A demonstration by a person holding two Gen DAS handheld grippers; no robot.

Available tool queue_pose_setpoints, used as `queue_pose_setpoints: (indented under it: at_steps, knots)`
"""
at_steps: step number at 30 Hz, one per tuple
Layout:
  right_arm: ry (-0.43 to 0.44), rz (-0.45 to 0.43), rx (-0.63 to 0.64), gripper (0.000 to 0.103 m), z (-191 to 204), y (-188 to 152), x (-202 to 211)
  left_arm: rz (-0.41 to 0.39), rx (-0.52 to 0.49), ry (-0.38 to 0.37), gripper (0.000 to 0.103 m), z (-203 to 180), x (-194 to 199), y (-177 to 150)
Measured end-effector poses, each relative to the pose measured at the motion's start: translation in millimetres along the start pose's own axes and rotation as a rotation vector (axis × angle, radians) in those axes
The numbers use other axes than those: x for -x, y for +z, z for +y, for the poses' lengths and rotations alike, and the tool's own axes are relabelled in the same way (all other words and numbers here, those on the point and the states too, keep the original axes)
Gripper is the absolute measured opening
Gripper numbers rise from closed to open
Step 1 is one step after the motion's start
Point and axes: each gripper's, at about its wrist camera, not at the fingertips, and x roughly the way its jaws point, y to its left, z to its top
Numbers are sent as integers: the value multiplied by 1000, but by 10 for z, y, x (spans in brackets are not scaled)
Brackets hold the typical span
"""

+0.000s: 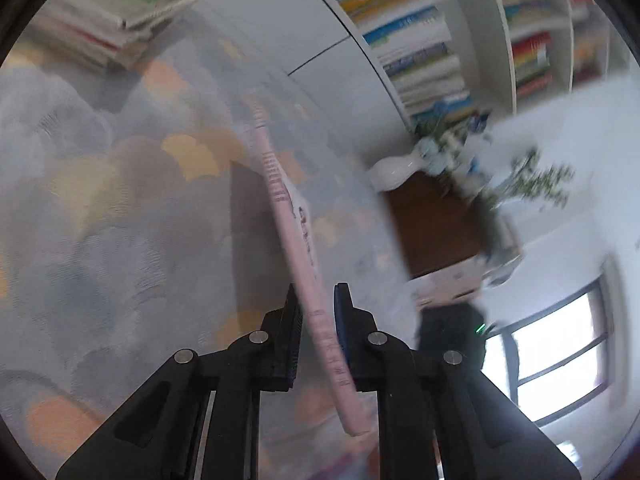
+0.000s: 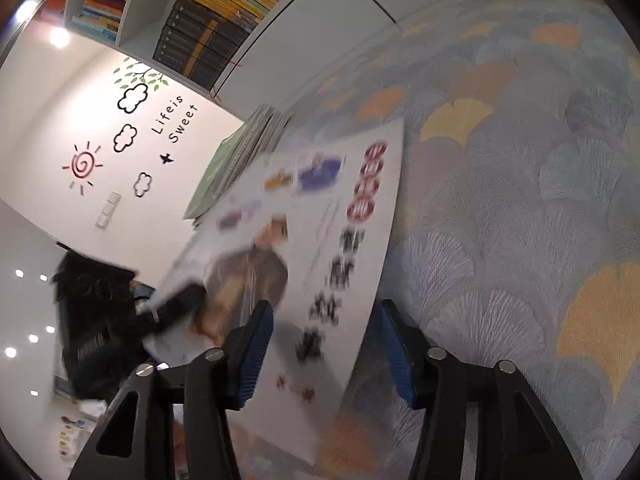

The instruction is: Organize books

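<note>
Left wrist: left tool (image 1: 316, 312) clamps pink book (image 1: 296, 240) lifted off desk (image 1: 120, 200), right tool (image 2: 320, 344) open, stack (image 1: 120, 20) unshelved, most left.

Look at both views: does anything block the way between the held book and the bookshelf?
Nothing visible does. The left tongs hold the pink-spined book above the patterned cloth; the bookshelf lies beyond, past a bare white panel. The pile of books sits off to one side.

Book cover (image 2: 304, 240): glossy paper.
Desk cloth (image 2: 520, 200): matt woven fabric.
Left tool (image 1: 316, 320): black plastic, ribbed blue pads (image 1: 342, 320).
</note>
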Motion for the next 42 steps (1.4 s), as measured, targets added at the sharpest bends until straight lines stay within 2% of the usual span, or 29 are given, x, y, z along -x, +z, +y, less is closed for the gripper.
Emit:
queue_pose_setpoints:
  at_steps: [2,4,6,11,14,16,18,19,23,28,35,39,42]
  knots:
    - [72,15,-58,57,-74,-3,56,7,39,-35,12,35,-35,44]
    - [184,19,-136,58,-192,-5,97,18,75,-67,12,91,-49,57]
    - [228,14,-200,58,-285,3,101,16,99,-81,12,130,-47,59]
    - [196,23,-208,56,-230,-22,51,35,175,-125,12,219,-94,63]
    - [183,21,-202,54,-207,-113,87,55,166,-130,12,194,-99,54]
    - [212,-7,-227,53,-233,-138,138,69,159,-132,12,176,-102,46]
    - [250,-20,-242,34,-266,-121,136,62,134,-91,12,159,-77,31]
    - [251,-16,-240,29,-265,-101,117,52,114,-52,12,138,-66,30]
    - [180,-13,-168,22,-131,-80,71,53,-4,112,12,7,-61,-27]
    - [-65,-51,110,22,374,-145,182,38,-233,297,13,-345,-18,-197]
    - [-180,-30,293,22,744,-301,288,32,-302,315,13,-474,278,-375]
    - [-235,-58,414,22,1043,-446,348,-24,-345,309,13,-640,527,-437]
    - [-240,-86,485,22,1309,-480,403,-93,-368,299,13,-764,829,-353]
